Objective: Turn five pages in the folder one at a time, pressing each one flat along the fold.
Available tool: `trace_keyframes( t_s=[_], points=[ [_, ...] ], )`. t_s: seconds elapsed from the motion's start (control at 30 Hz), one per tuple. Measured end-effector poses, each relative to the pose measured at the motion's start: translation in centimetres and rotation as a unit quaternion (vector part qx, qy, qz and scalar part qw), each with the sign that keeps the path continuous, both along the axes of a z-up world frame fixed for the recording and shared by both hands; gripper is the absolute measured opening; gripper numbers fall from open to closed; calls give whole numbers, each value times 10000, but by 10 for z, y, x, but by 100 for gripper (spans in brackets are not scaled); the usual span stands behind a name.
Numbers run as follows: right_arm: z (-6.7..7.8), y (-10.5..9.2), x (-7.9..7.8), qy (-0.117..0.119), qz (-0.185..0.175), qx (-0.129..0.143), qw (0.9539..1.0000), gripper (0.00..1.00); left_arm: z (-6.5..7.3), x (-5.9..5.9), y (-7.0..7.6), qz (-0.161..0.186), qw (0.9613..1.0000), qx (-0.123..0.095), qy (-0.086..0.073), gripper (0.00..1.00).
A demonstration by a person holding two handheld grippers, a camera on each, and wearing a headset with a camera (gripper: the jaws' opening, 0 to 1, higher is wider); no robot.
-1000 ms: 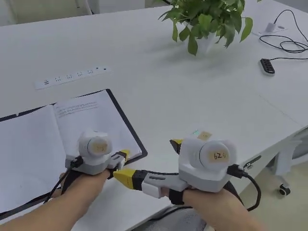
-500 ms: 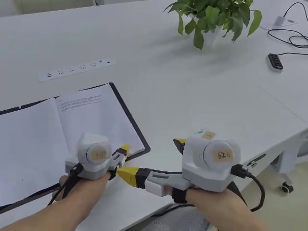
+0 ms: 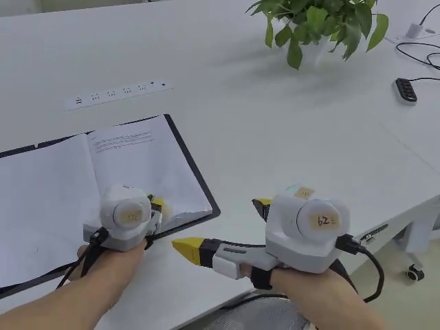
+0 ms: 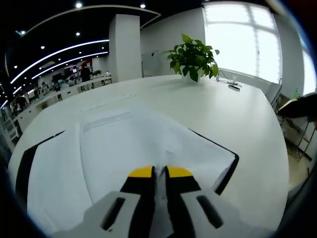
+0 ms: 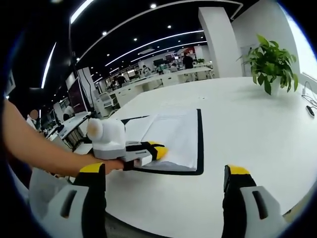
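Movement first: I am bringing the left gripper (image 3: 157, 204) in from the folder's (image 3: 188, 155) near corner, and its yellow tips are now sitting over the lower part of the right page (image 3: 137, 161). Its jaws are closing to a thin slit with white paper showing in it, so I am reading this as the pinch that starts a page turn, with no page yet going over. The right gripper (image 3: 225, 227) is hanging wide open over the table (image 3: 275, 137) edge, apart from the folder. The folder is lying open and flat at the near left of the table. It is showing a black cover rim, white pages, and a few printed lines at the top of the right one.
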State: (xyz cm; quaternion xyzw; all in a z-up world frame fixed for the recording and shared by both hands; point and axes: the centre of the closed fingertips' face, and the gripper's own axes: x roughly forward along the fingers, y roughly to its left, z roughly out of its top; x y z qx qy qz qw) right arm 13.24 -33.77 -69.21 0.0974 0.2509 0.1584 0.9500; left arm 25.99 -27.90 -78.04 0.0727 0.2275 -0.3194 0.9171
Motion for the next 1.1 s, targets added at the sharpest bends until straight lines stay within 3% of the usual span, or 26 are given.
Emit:
trace_keyframes(
  t_s=[0.1,0.17,0.27,0.57,0.73,0.8,1.03,1.1],
  points=[
    [-1,1,7,65,81,92,9999,95,0,0,0,47,10000,-28,35,6],
    [-1,4,14,121,74,352,9993,91,0,0,0,44,10000,-35,46,6],
    [-6,5,21,271,95,531,9982,84,0,0,0,37,10000,-40,49,6],
    [-21,17,36,674,97,1117,9914,62,0,0,1,79,9999,-79,69,5],
    [-28,27,40,999,90,1549,9828,50,0,0,1,116,9999,-94,79,5],
    [-32,29,42,1054,103,1582,9817,48,-1,0,1,134,9998,-107,88,5],
    [-46,35,45,1457,-44,2042,9680,39,0,0,1,166,9998,-120,89,4],
    [-49,36,46,1489,-41,2069,9670,38,0,0,1,174,9997,-125,87,4]
  ],
)
